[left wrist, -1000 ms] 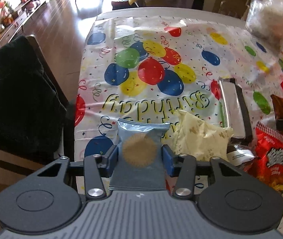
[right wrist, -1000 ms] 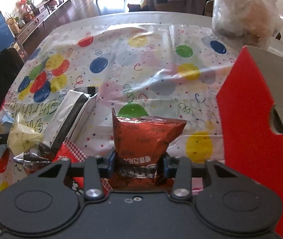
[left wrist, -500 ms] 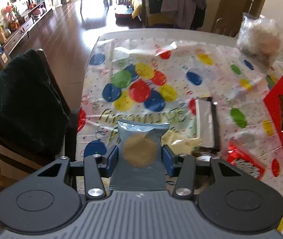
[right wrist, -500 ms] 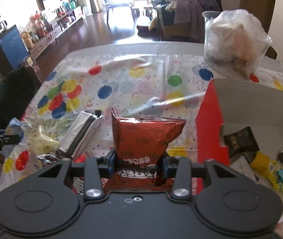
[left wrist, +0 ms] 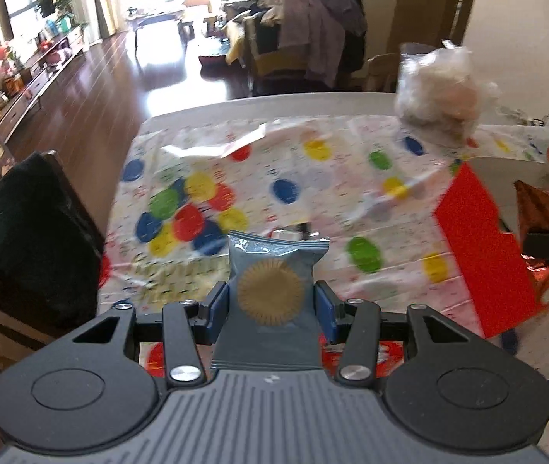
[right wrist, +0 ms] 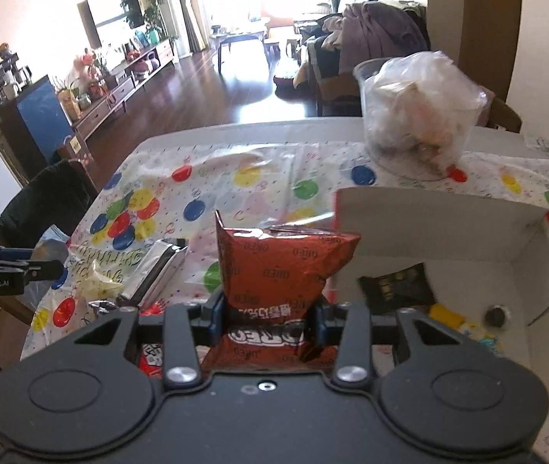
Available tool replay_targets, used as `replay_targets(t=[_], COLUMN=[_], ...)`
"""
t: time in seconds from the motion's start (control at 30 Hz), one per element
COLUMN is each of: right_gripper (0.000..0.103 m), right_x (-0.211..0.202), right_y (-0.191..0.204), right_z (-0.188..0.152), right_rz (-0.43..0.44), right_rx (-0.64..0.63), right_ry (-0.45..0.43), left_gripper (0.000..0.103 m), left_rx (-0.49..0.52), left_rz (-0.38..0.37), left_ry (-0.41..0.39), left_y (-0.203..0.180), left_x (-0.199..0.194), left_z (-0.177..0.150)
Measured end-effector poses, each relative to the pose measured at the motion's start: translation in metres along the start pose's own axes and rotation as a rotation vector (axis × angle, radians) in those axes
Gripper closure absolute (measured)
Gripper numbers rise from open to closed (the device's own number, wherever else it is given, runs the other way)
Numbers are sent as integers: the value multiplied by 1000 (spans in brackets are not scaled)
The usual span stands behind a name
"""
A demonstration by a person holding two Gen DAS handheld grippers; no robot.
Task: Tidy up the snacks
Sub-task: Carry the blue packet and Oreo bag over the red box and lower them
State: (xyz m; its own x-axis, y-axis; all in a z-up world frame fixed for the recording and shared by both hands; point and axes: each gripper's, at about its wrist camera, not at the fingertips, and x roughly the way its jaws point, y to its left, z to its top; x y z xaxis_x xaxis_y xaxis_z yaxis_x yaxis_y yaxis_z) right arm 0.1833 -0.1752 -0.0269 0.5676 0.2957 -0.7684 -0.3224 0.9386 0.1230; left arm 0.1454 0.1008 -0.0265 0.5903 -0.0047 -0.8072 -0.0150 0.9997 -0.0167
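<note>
Both grippers have risen toward the red box (right wrist: 467,239): left gripper (left wrist: 272,303) clenches the light, crinkly grey packet (left wrist: 274,290), right gripper (right wrist: 270,315) grasps the soft Oreo bag (right wrist: 278,270) low down.

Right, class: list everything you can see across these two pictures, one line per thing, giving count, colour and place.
Blue-grey packet: one, gold seal, held in the left gripper.
Oreo packet: one, red-brown, held in the right gripper.
Box: one, red outside, white inside, right side of the table.
Black packet: one, inside the box.
Yellow packet: one, inside the box.
Silver packet: one, on the tablecloth, left.
Pale yellow packet: one, beside the silver packet.
Clear bag: one, far side of the table.
Tablecloth: one, white with coloured balloons.
Chair: one, dark, left of the table.
Left gripper: black, fingers shut.
Right gripper: black, fingers shut.
</note>
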Motion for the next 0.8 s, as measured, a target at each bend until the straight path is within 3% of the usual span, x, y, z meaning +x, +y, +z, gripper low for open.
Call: replay_targets(t=[0.8], right_gripper=[62], right_x=[-35], right_y=[-155], right_z=[-7], right_rz=[-73], right_rx=[24], right_ry=[-15], left_gripper=[56], left_rx=[95], left_rz=[-111], left_ry=[2], left_y=[-201], left_x=[1], left_z=[32])
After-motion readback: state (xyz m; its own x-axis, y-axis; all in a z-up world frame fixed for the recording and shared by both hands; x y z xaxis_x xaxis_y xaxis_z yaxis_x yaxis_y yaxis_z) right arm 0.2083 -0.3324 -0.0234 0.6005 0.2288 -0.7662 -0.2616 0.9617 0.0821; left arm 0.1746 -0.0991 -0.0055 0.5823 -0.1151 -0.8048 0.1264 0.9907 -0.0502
